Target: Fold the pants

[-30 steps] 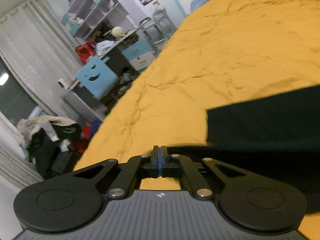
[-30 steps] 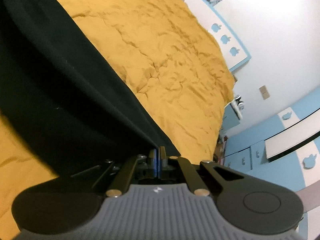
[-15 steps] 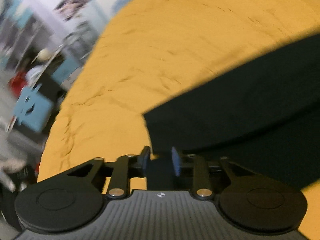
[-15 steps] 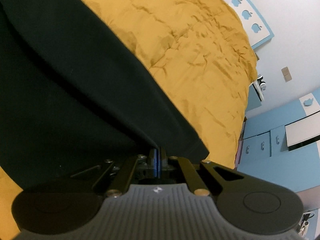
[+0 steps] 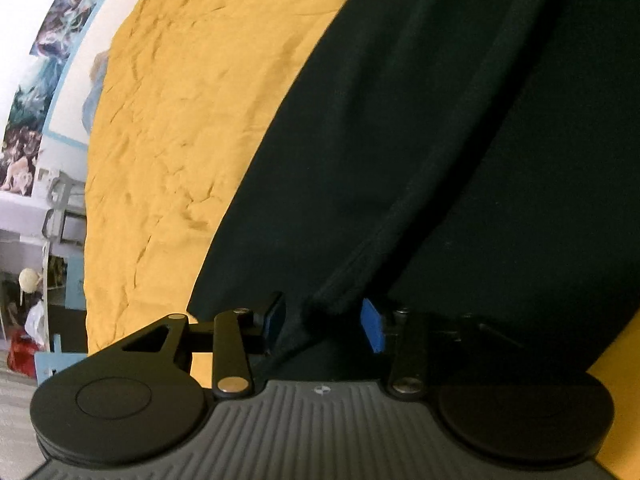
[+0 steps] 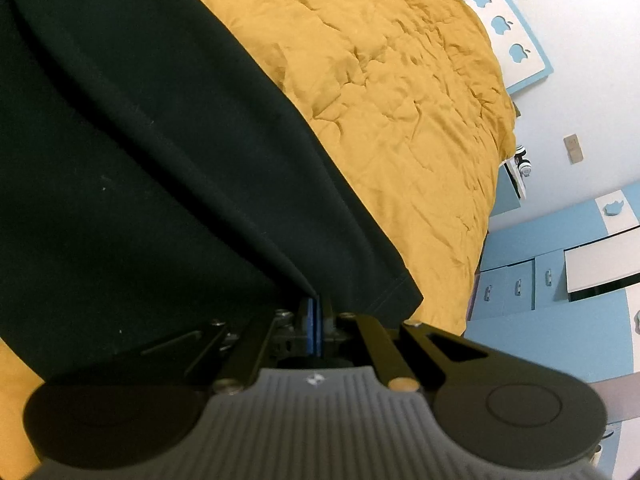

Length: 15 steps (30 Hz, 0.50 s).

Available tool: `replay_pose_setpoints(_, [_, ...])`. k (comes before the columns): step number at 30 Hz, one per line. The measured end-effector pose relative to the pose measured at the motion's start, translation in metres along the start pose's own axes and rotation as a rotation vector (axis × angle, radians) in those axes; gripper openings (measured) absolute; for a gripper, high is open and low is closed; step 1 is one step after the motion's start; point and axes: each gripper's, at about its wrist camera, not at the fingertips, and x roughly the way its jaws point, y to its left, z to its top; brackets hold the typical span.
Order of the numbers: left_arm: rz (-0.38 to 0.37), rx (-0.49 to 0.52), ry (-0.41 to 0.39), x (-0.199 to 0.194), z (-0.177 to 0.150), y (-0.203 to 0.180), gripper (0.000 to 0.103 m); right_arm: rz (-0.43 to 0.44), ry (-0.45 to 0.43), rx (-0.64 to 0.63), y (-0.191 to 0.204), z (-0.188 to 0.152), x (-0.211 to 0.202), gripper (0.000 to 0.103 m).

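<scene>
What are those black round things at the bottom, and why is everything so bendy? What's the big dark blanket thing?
Those black parts are tongs a person holds, one in each hand. A tiny camera sits on each, so each picture looks out along its tongs, and the lens bends everything. The dark thing is black pants lying on a bed with a yellow cover. The left tongs are open, with a fold of pants between the blue pads. The right tongs are pinched shut on the pants' edge.

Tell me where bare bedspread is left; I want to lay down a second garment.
Left wrist view: orange bedspread lies bare between the black pants and the poster wall. Right wrist view: bare bedspread between the pants' hem and the blue cabinets. Near both grippers, pants cover it.
</scene>
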Motion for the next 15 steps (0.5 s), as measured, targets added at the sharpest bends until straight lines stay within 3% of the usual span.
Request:
replay_pose_setpoints(1, [-0.005, 0.002, 0.003, 0.002, -0.001, -0.001, 0.048, 0.0, 0.001, -0.002, 0.001, 0.0, 0.001, 0.0])
replay_pose_setpoints(2, [-0.007, 0.003, 0.007, 0.003, 0.0, -0.003, 0.038, 0.0, 0.001, -0.002, 0.001, -0.001, 0.001, 0.0])
replay_pose_setpoints(3, [-0.012, 0.003, 0.015, 0.005, 0.0, -0.006, 0.02, 0.001, 0.001, -0.002, 0.002, -0.001, 0.002, 0.0])
replay_pose_setpoints(5, [-0.009, 0.017, 0.023, 0.004, -0.003, -0.015, 0.005, -0.005, 0.001, -0.007, 0.005, -0.003, 0.003, 0.0])
replay_pose_setpoints(6, [0.033, 0.042, 0.02, 0.003, -0.006, -0.023, 0.002, -0.007, 0.001, -0.011, 0.006, -0.004, 0.002, 0.0])
replay_pose_setpoints(10, [0.11, -0.023, 0.004, -0.009, -0.022, -0.029, 0.001, -0.017, -0.012, -0.001, 0.007, -0.01, -0.004, 0.0])
replay_pose_setpoints(15, [0.181, -0.265, -0.03, -0.04, -0.03, 0.002, 0.001, -0.056, -0.064, 0.029, 0.005, -0.018, -0.03, 0.0])
